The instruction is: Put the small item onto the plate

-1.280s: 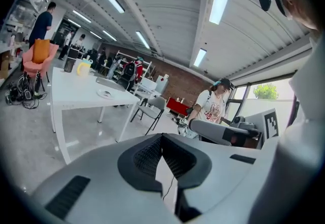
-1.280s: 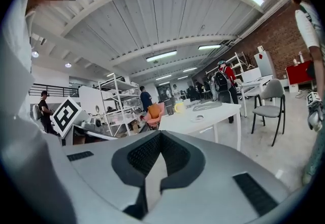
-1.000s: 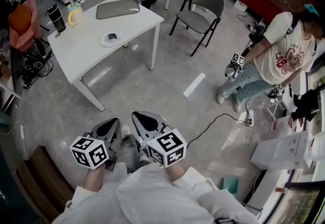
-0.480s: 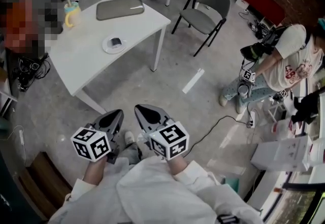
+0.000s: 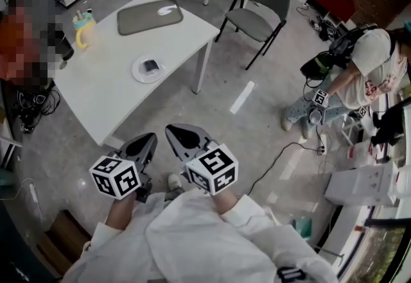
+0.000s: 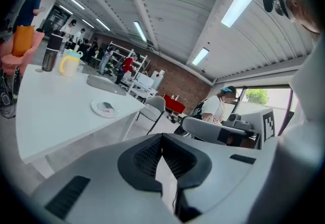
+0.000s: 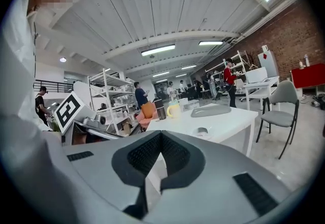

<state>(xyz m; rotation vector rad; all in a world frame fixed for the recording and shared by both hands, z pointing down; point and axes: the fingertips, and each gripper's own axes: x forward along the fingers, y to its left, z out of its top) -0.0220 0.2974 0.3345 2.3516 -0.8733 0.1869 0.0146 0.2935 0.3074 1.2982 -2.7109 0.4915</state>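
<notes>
Left tool [image 5: 149, 140] and right tool [image 5: 174, 133] are side by side, both squeezed together and empty, well short of the plate [image 5: 137, 74]. Small dark item [image 5: 151, 65] sits on that plate, on the white surface [image 5: 109, 99].

On table [image 5: 109, 92], plate [image 5: 137, 74] under small item [image 5: 150, 65]

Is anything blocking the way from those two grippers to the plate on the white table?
Nothing visible. Only bare floor and the table edge lie between the left gripper, the right gripper and the plate, where a small item already lies.
</notes>
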